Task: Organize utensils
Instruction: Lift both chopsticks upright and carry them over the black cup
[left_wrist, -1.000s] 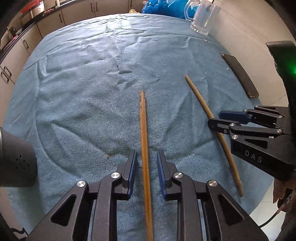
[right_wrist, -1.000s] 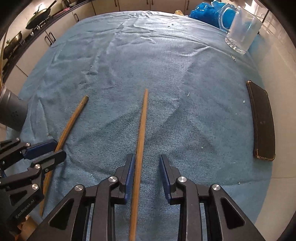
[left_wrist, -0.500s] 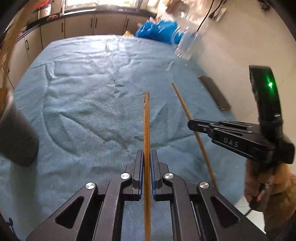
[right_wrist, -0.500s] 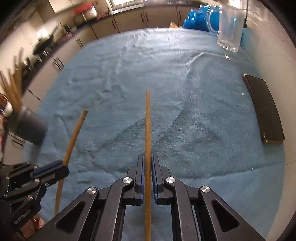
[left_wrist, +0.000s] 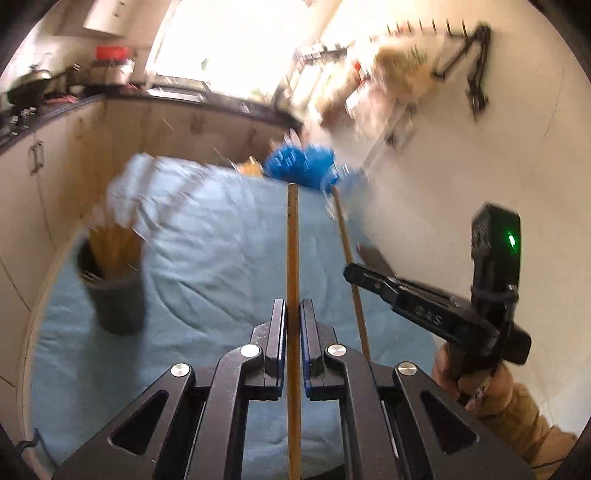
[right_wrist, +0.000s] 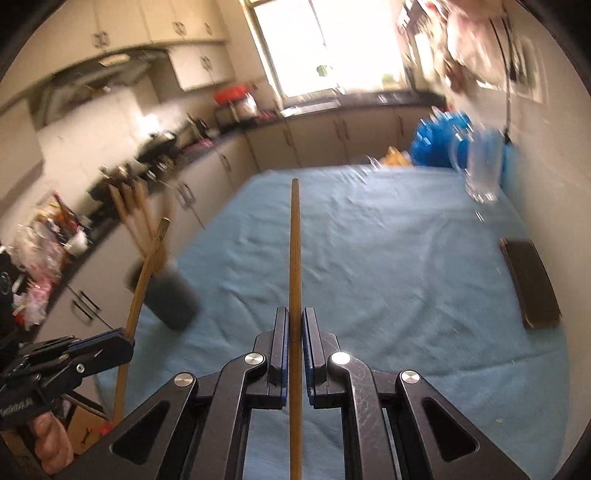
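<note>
While both views are smeared by motion blur, the main things can be made out. At the far left of the left wrist view a dark holder (left_wrist: 112, 299) stands on the blue cloth (left_wrist: 207, 266) that covers the counter, with a bundle of pale wooden sticks (left_wrist: 112, 247) poking out of its top. To its right, in the middle, the left tool (left_wrist: 293, 332) has its blue-padded fingers pressed together on a wooden chopstick (left_wrist: 292, 251), which runs straight ahead between them and ends in front of a blurred blue bag (left_wrist: 303, 166). Further right, the right tool (left_wrist: 351, 273) shows from the side, pinching a second chopstick (left_wrist: 347, 243) that slants up toward the same bag; a green light glows on its body, and the hand (left_wrist: 454, 373) holding it sits below.

At the left edge of the right wrist view, the left tool (right_wrist: 127, 341) clamps its chopstick (right_wrist: 146, 273), which leans up in front of the dark holder (right_wrist: 171, 295). In the middle, the right tool (right_wrist: 294, 347) is closed on its own chopstick (right_wrist: 294, 251), held above the cloth (right_wrist: 388, 266). To the right, a clear glass mug (right_wrist: 480, 173) stands near the wall, and a dark flat case (right_wrist: 532, 280) lies at the cloth's right edge.
</note>
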